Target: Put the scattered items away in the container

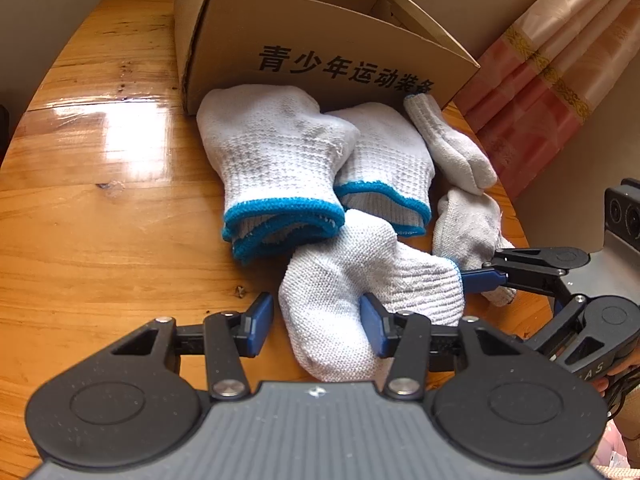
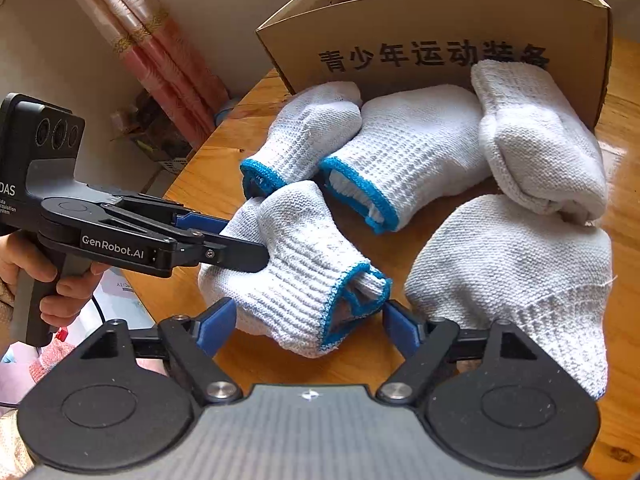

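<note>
box (image 1: 320,40): inside hidden behind front wall, top cut by frame edge | nearest glove (image 1: 360,288): fingertip end hidden under left tool (image 1: 316,326) body | right tool (image 1: 484,280): far finger hidden behind glove, handle cut at frame edge | hand (image 2: 60,280) cut at left edge | counter (image 1: 100,200): far edge out of frame

Left wrist view: close, angled down over white knit gloves (image 1: 280,152) toward brown cardboard box (image 1: 320,40).
Right wrist view: same, from the right.
Shared: gloves, box, wooden table (image 1: 100,200).
</note>
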Demonstrator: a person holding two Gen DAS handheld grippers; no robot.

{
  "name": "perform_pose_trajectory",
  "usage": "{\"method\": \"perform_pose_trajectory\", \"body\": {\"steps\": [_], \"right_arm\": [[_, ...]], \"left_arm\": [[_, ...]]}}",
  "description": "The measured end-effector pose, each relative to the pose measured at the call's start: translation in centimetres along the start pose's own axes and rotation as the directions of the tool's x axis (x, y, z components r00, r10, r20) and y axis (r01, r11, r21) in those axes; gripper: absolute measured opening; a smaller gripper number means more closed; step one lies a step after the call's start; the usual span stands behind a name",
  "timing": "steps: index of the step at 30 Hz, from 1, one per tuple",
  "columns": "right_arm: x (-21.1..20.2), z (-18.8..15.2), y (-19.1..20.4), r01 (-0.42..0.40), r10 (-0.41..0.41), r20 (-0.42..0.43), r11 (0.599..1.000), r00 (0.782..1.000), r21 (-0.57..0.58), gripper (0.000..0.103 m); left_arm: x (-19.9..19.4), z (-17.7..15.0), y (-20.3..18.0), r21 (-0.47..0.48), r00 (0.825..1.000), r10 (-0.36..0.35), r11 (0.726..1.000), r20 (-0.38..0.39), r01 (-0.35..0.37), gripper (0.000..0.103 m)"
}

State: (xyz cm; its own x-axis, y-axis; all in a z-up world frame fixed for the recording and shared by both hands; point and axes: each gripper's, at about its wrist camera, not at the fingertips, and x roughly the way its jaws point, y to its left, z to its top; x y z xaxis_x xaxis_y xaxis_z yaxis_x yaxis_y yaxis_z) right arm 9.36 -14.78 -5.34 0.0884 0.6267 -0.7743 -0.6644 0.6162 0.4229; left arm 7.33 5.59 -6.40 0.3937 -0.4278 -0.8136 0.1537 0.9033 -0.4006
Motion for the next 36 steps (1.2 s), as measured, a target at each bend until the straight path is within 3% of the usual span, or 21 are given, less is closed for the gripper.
{"method": "perform_pose_trajectory", "body": {"steps": [5, 12, 17, 21, 23, 26, 32, 36], "right_arm": [[0.5, 0.5, -0.6, 0.015, -0.016, 0.027, 0.998, 0.999, 0.061, 0.088], [1.3, 0.1, 0.1, -0.054, 0.054, -0.010, 0.998, 0.998, 0.015, 0.088], [-0.6, 0.0, -0.1, -0.025, 0.024, -0.025, 0.999, 0.999, -0.031, 0.085], [-5.1, 1.2, -1.5, 0.070, -0.065, 0.097, 0.996, 0.993, -0.052, 0.085], [-6.8, 2.2, -3.4, 0.142, -0.139, 0.152, 0.990, 0.978, -0.007, 0.085], [-8.4, 4.0, -6.5, 0.186, -0.198, 0.184, 0.979, 0.963, 0.080, 0.085], [-8.3, 9.7, -5.3, 0.237, -0.219, 0.284, 0.971, 0.934, -0.032, 0.086], [-6.1, 12.8, -4.0, 0.290, -0.260, 0.285, 0.955, 0.923, -0.069, 0.086]], "left_arm": [[-0.4, -0.4, 0.3, -0.006, 1.000, 0.002, 1.000, -0.003, -0.002, 0.049], [-0.9, -0.6, 0.4, -0.012, 1.000, 0.007, 1.000, 0.000, -0.007, 0.046], [-1.2, -0.8, 0.7, -0.025, 1.000, 0.005, 1.000, 0.007, -0.005, 0.047], [-1.3, -0.9, 0.5, -0.016, 1.000, 0.015, 1.000, 0.014, -0.015, 0.047], [-1.3, -0.8, 0.3, -0.010, 1.000, 0.022, 1.000, 0.014, -0.022, 0.047], [-1.3, -0.7, 0.1, -0.003, 0.999, 0.033, 0.999, 0.012, -0.033, 0.047], [-1.1, -0.6, 0.3, -0.029, 0.999, 0.040, 0.999, 0.004, -0.040, 0.051], [-1.1, -0.7, 0.4, -0.042, 0.999, 0.042, 0.998, 0.003, -0.042, 0.052]]}}
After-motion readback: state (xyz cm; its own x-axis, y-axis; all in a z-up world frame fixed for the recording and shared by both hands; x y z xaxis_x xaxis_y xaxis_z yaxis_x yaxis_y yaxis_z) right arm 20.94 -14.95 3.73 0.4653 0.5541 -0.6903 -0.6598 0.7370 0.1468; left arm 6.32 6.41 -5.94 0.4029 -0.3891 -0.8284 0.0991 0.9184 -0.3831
